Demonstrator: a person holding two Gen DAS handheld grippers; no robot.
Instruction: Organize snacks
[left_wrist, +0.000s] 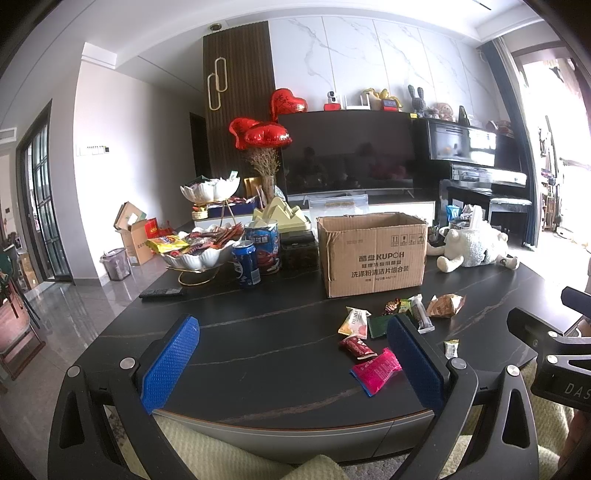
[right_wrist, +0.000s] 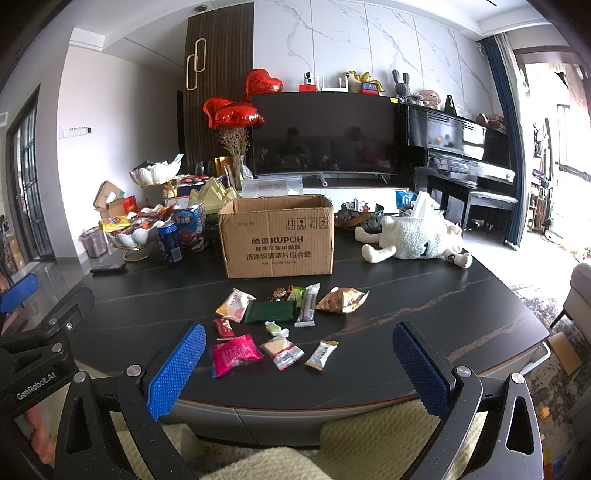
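Loose wrapped snacks, nearest a crinkled pink foil packet (right_wrist: 235, 353) lying long axis crosswise on the black marble-veined tabletop (right_wrist: 424, 306) before the open brown cardboard box (right_wrist: 277, 236): directly ahead of the right gripper (right_wrist: 295, 365), right of the left gripper (left_wrist: 293, 363); both spread wide, empty.

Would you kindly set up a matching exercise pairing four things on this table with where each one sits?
Things:
1. cardboard box
2. pink snack packet
3. blue can
4. white plush toy

Places:
A. near the table's front edge, closest to the tools
B. middle of the table, behind the loose snacks
C. right of the box
D. left of the box, beside the white snack bowl

Pairs: 1-B, 2-A, 3-D, 4-C
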